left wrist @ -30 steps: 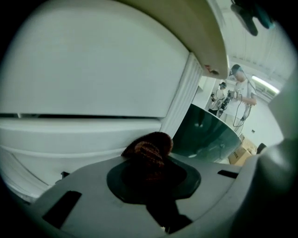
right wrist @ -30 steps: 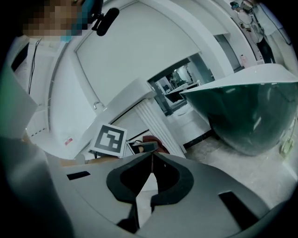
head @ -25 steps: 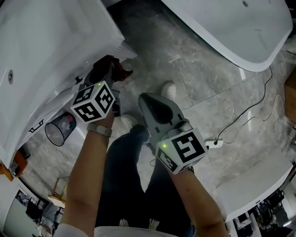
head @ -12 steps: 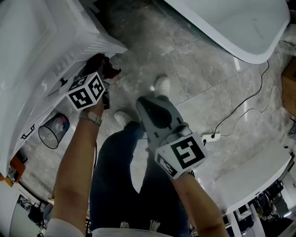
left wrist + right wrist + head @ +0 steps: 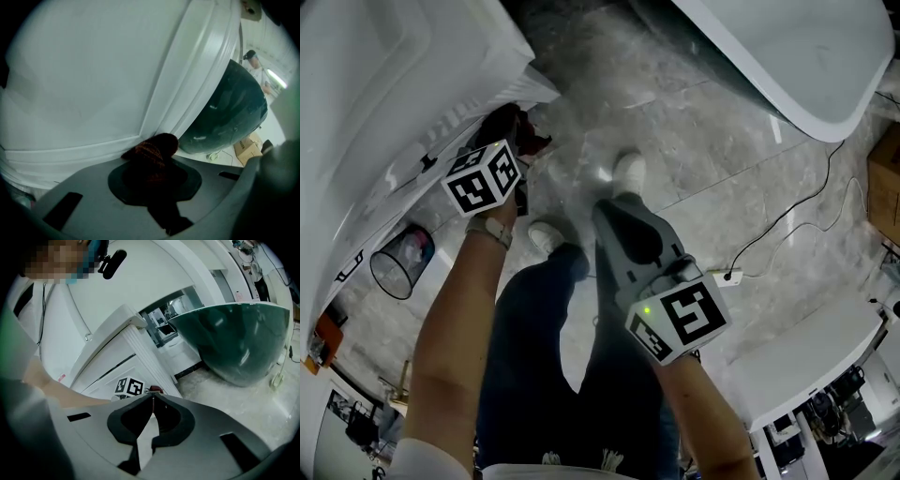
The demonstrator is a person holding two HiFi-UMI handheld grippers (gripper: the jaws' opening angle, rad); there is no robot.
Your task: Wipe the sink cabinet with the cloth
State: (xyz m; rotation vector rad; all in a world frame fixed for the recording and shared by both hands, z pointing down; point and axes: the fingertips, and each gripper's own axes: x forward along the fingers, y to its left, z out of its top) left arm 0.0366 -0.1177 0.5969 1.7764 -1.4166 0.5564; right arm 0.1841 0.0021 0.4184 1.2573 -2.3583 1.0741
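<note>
A dark red cloth (image 5: 517,133) (image 5: 152,154) is bunched in my left gripper (image 5: 512,141), which is shut on it. The cloth presses against the white sink cabinet (image 5: 389,112) (image 5: 89,89) near its lower front corner, by a vertical moulding (image 5: 197,79). My right gripper (image 5: 619,220) (image 5: 152,397) hangs over the person's legs, jaws shut with nothing between them. In the right gripper view the cabinet (image 5: 136,362) stands ahead, with the left gripper's marker cube (image 5: 129,386) and a bit of the cloth (image 5: 154,390) beside it.
A large green-white bathtub (image 5: 787,56) (image 5: 234,343) stands across the grey stone floor (image 5: 694,141). A wire waste bin (image 5: 401,260) sits at the left. A power strip (image 5: 731,277) with black cable lies on the floor to the right. White shoes (image 5: 628,171) are below.
My left gripper with the cloth has shifted up and along the cabinet's front corner, then slightly back. The right gripper has stayed roughly in place.
</note>
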